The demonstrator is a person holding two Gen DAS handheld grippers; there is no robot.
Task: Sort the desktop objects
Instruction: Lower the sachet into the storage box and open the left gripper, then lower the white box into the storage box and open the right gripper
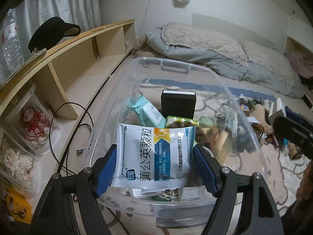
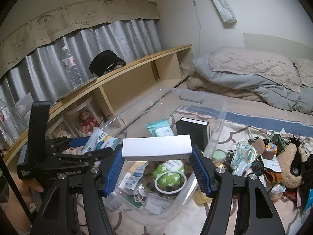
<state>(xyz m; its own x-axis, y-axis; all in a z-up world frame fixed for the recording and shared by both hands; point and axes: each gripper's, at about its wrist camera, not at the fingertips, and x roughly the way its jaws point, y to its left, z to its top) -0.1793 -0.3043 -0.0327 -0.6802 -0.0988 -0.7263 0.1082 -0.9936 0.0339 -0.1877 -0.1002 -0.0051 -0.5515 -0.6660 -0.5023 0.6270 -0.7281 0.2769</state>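
My left gripper [image 1: 154, 162] is shut on a white and blue medicine sachet [image 1: 154, 154], held over the clear plastic bin [image 1: 244, 117]. From the right wrist view the same gripper [image 2: 93, 146] shows at the left with the sachet [image 2: 101, 141] over the bin's left rim. My right gripper [image 2: 157, 156] is shut on a white rectangular box [image 2: 156, 145], held above the near part of the clear bin [image 2: 221, 101]. Inside the bin lie a teal wipes pack [image 2: 159, 129], a black box [image 2: 192, 129], a green-dotted round item [image 2: 169, 174] and several small packets.
A pile of loose things [image 2: 270, 156], with a plush toy [image 2: 289, 164], lies on the bed right of the bin. A wooden shelf [image 2: 137, 64] runs along the left, carrying a water bottle [image 2: 70, 66] and a black cap [image 2: 106, 60]. Folded bedding [image 2: 254, 72] lies at the back.
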